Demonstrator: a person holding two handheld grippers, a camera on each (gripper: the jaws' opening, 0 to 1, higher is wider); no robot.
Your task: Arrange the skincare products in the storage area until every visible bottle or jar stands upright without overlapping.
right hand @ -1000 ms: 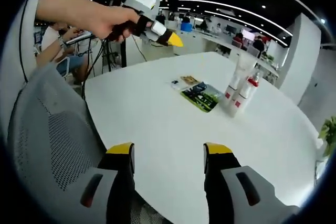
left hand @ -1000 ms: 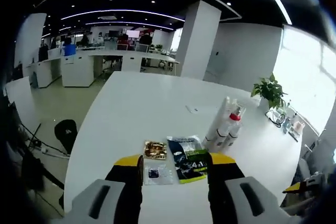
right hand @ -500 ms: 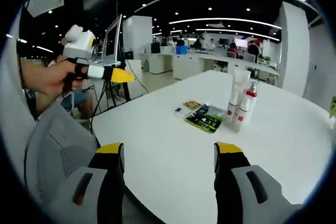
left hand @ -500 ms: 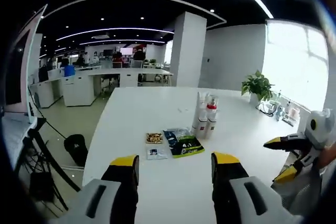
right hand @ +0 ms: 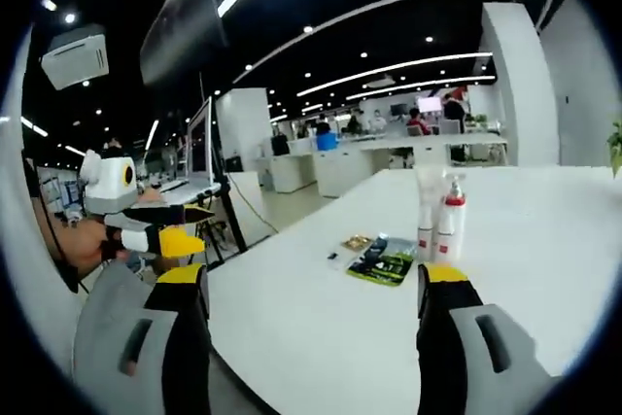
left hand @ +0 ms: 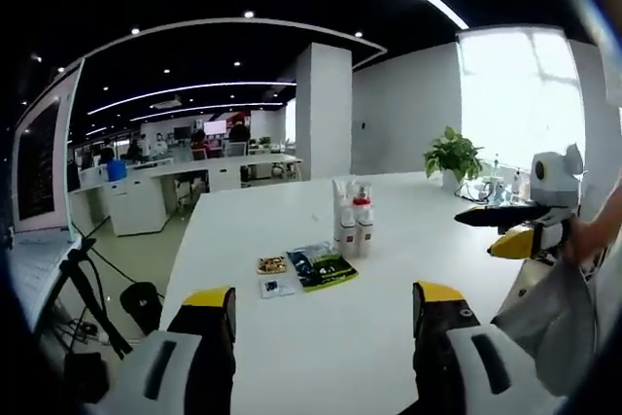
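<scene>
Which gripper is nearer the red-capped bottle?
Right, seemingly. The right gripper hangs off the table edge, facing the red-capped bottle; the left gripper sits back beyond the sachets.

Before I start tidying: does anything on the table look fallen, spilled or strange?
Nothing stands out. The bottles stand upright, close together, on the white table. Beside them, the sachets lie flat, with no spill in sight. Both grippers are open and away from them.

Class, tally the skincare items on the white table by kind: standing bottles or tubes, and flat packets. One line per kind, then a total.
Standing bottles or tubes: 3, bunched together, one with a red pump top
Flat packets: 3, one large dark green, one small gold, one small clear
Total: 6
</scene>
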